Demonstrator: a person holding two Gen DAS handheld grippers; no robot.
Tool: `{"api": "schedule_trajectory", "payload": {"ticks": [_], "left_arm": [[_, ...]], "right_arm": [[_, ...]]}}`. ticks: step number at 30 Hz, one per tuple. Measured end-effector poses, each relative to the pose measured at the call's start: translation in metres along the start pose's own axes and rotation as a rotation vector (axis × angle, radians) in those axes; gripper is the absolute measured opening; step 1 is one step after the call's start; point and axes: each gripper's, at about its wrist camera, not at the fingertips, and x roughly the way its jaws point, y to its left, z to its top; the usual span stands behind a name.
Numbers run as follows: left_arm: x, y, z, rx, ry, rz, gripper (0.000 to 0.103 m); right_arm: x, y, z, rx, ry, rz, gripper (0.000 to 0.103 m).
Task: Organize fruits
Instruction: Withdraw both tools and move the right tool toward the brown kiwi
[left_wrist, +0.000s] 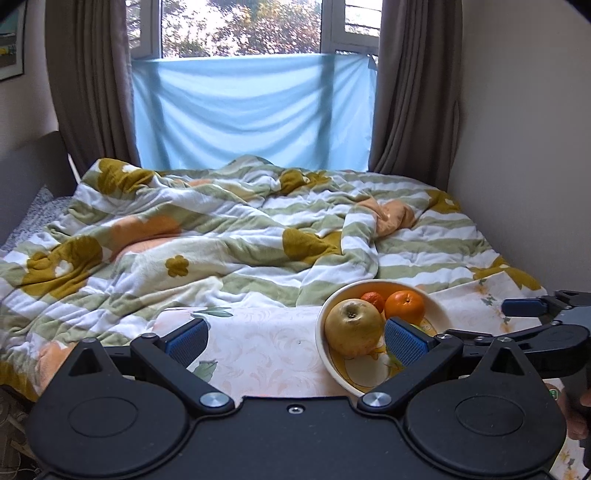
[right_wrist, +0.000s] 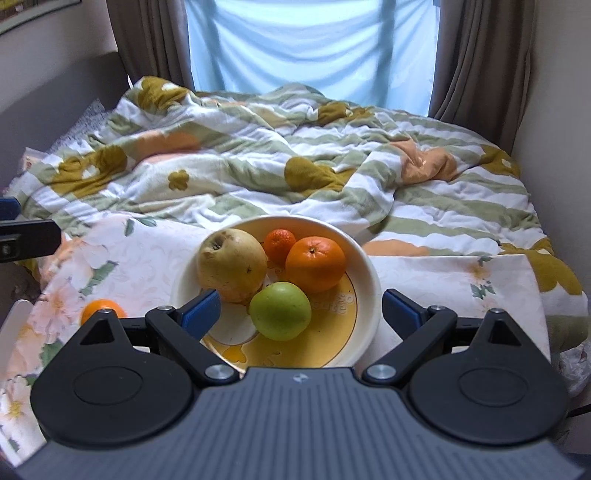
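Note:
A white bowl (right_wrist: 364, 266) with a yellow inside stands on a floral cloth (right_wrist: 122, 258). It holds a yellow-brown pear (right_wrist: 231, 264), a large orange (right_wrist: 315, 263), a small mandarin (right_wrist: 279, 245) and a green apple (right_wrist: 280, 311). My right gripper (right_wrist: 301, 310) is open and empty, its fingers either side of the green apple, just above the bowl's near half. Another orange (right_wrist: 101, 308) lies on the cloth left of the bowl. My left gripper (left_wrist: 293, 341) is open and empty over the cloth left of the bowl (left_wrist: 325, 314); its right finger (left_wrist: 404, 341) overlaps the bowl beside the pear (left_wrist: 354, 326).
A rumpled striped flower blanket (left_wrist: 221, 236) covers the bed behind the cloth. Walls stand close at the right (left_wrist: 524, 129) and left. Curtains and a blue sheet (left_wrist: 251, 110) hang over the window at the back. The right gripper's tip (left_wrist: 524, 307) shows in the left wrist view.

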Motion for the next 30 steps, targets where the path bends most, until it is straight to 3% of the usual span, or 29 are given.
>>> {"api": "schedule_trajectory", "payload": {"ticks": [6, 18, 30], "left_arm": [[-0.035, -0.020, -0.010, -0.030, -0.012, 0.043, 0.103], [-0.091, -0.083, -0.042, -0.051, -0.039, 0.025, 0.103], [-0.081, -0.154, -0.103, -0.001, 0.024, -0.097, 0.103]], "right_arm": [[-0.050, -0.012, -0.009, -0.011, -0.033, 0.019, 0.103], [-0.150, -0.059, -0.052, -0.026, -0.091, 0.048, 0.103], [-0.162, -0.126, -0.109, -0.045, -0.057, 0.013, 0.103]]}}
